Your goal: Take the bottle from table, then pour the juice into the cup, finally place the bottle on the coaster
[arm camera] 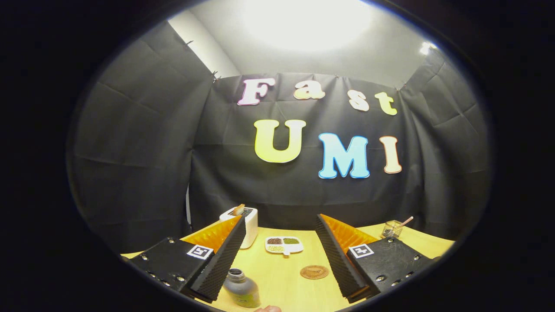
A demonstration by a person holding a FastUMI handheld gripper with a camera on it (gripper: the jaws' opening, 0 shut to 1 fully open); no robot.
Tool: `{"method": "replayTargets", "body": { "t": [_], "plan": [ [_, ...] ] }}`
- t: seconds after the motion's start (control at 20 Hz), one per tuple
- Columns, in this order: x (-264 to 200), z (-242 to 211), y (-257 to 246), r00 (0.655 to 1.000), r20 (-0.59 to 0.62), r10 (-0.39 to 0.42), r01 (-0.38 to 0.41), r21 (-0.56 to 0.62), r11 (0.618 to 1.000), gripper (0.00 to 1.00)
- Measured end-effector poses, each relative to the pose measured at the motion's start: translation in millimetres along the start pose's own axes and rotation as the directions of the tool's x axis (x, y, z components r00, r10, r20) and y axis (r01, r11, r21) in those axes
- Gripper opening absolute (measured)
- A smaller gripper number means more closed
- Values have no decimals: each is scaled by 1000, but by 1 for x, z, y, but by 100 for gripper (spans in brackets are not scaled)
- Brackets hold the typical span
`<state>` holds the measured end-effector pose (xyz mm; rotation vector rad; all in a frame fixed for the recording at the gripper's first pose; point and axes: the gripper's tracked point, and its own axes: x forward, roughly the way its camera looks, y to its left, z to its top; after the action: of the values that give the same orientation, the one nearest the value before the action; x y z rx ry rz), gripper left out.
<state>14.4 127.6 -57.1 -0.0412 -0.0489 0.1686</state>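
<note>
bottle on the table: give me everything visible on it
The bottle stands upright on the wooden table, close beside one finger of the open gripper, low between the fingers. It has a greyish translucent body with a greenish lower part, rounded shoulders and a short neck whose mouth looks open, no cap visible. Material looks like plastic or frosted glass. Neither finger presses on it. The round coaster lies apart from it.

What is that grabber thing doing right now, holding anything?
Gripper: jaws wide open, holding nothing. The bottle stands on the table between them, close to one jaw, not clamped.
</note>
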Motion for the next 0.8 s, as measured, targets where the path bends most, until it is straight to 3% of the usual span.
{"method": "replayTargets", "body": {
  "t": [0.4,0.8],
  "plan": [
    [5,-50,48,995,-90,41,-36,64,997,99],
    [4,-109,55,982,-189,13,9,114,993,99]
  ]
}}
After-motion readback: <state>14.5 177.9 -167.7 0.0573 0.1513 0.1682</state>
